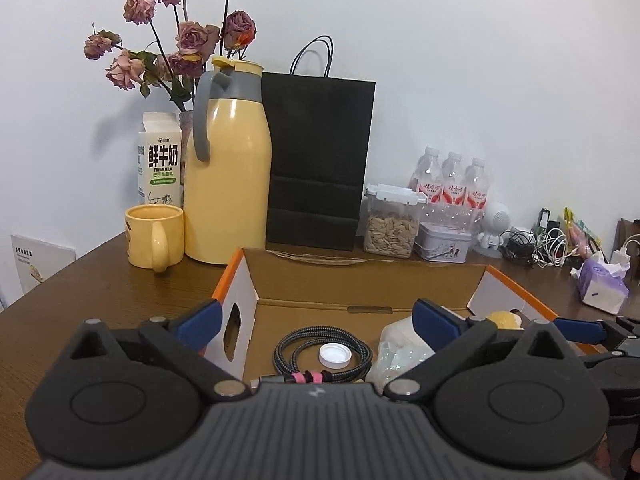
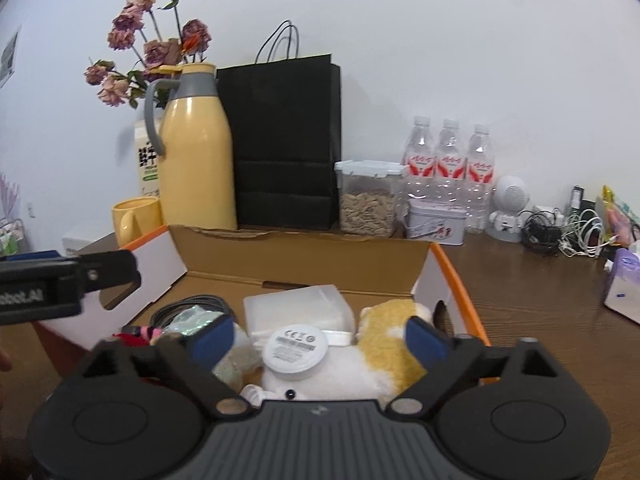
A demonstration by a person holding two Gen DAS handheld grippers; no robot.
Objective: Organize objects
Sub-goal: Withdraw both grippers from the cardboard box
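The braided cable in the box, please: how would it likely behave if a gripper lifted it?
The cable is coiled and bound by pink ties, so it should probably lift as one loop. It looks floppy, so it may sag. The white cap lying inside the coil would likely stay behind.

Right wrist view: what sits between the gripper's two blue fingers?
In the right wrist view, a white round device resting on the plush toy, inside the cardboard box. Nothing gripped.
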